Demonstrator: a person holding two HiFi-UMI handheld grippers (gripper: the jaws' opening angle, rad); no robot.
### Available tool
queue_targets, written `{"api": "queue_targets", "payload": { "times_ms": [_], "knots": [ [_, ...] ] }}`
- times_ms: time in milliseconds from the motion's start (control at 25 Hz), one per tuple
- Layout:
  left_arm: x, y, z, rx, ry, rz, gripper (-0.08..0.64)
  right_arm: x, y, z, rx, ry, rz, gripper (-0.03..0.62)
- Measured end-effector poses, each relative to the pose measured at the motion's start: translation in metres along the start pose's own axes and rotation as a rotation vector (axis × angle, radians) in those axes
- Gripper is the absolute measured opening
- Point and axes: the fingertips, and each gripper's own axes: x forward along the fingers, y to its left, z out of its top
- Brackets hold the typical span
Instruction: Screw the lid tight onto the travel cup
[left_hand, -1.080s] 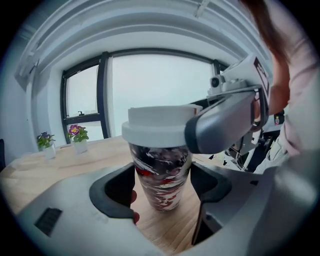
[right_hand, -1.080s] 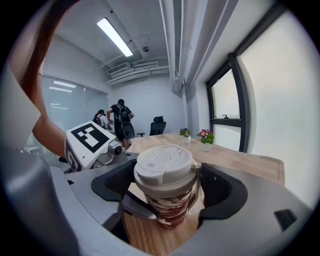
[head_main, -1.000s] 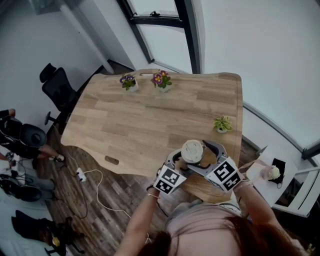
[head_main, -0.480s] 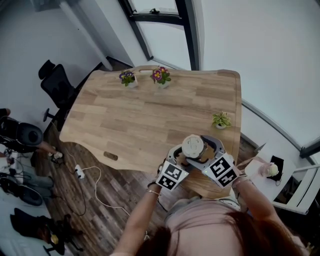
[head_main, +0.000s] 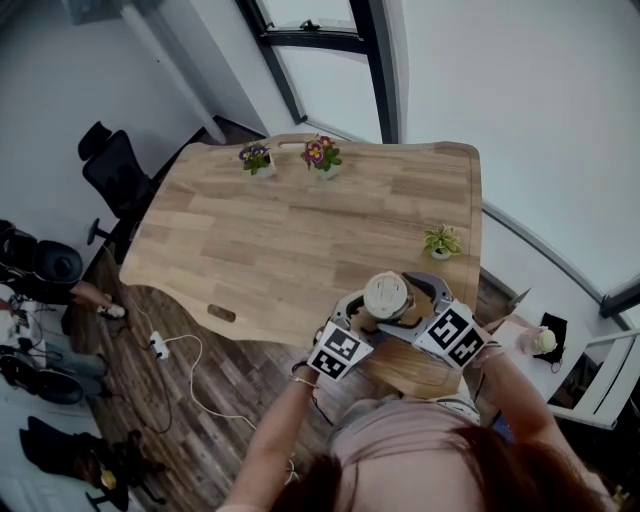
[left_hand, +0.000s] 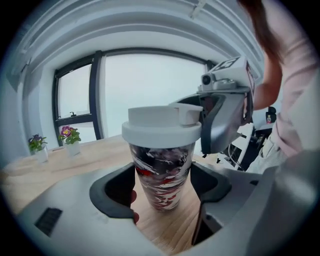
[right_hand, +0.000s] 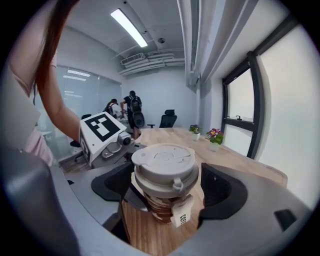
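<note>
1. Since half a second ago, the marker cube (head_main: 450, 335) on the right gripper (right_hand: 167, 186) has edged up and to the right in the head view and twisted a little. The left gripper (left_hand: 162, 187) has hardly shifted.
2. The left gripper's jaws are drawn in narrow on the black, white and red body of the travel cup (left_hand: 161, 172), below the lid. A fingertip shows behind its left pad.
3. The cup stands upright between both tools at the near edge of the wooden table (head_main: 300, 230). No view settles whether its base rests on the wood.
4. The right gripper sits higher, with its jaws closed to the width of the white lid (right_hand: 165, 167).
5. The lid sits level with no gap under its rim, so it looks seated. Probably only the last tightening turns remain, though how tight it is cannot be seen.
6. A paper tag (right_hand: 182, 217) on the cup begins "CO", and the rest is unreadable.
</note>
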Motion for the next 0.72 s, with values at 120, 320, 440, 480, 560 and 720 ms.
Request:
{"api": "queue_targets", "payload": {
  "times_ms": [120,320,440,480,560,720],
  "knots": [
    [0.0,-0.002,0.0,0.041,0.022,-0.045,0.342,0.0,0.0,0.001,0.01,0.005,0.073,0.391],
    [0.002,0.0,0.002,-0.004,0.007,0.034,0.342,-0.001,-0.007,0.004,0.049,-0.05,-0.036,0.39],
    [0.004,0.002,0.003,-0.044,-0.006,0.119,0.342,-0.002,-0.011,0.003,0.092,-0.089,-0.159,0.39],
    [0.004,0.002,0.003,-0.051,-0.01,0.136,0.342,-0.002,-0.012,0.003,0.098,-0.096,-0.185,0.39],
    [0.004,0.001,0.003,-0.05,-0.014,0.138,0.342,-0.002,-0.01,0.002,0.102,-0.097,-0.178,0.39],
    [0.001,-0.001,0.001,-0.006,0.002,0.038,0.342,-0.002,-0.001,0.002,0.081,-0.061,-0.044,0.391]
  ]
}}
